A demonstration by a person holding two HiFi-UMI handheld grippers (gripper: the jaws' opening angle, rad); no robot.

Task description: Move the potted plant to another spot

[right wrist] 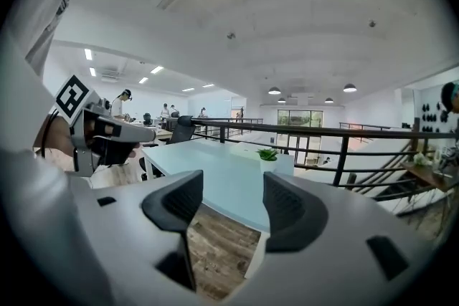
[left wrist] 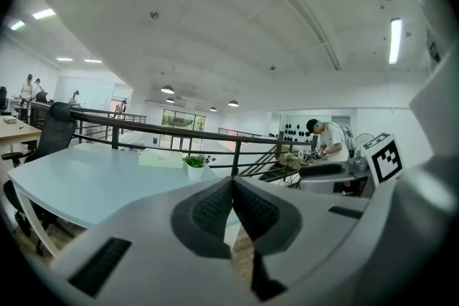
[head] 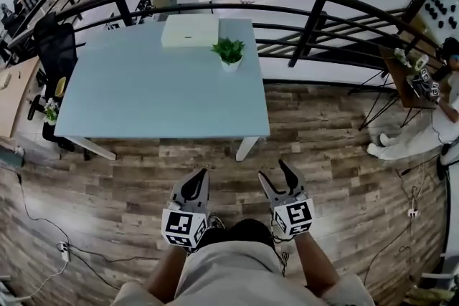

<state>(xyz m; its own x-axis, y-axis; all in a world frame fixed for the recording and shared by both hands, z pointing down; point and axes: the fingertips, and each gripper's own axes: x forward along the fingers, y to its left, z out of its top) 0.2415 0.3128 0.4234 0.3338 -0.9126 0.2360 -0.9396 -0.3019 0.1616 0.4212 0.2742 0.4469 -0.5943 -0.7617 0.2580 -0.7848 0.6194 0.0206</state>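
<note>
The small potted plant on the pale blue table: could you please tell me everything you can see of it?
The small potted plant has spiky green leaves in a round white pot, material unclear. It stands upright near the far edge of the pale blue rectangular table, by the near right corner of a flat white box. It rests on the table; whether it touches the box cannot be told.

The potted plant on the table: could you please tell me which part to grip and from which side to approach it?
Grip the white pot, not the leaves: it stands upright and its sides likely suit two jaws. Come level from the near table edge, since the white box sits close on its far left. The right gripper, jaws apart, seems better placed.
</note>
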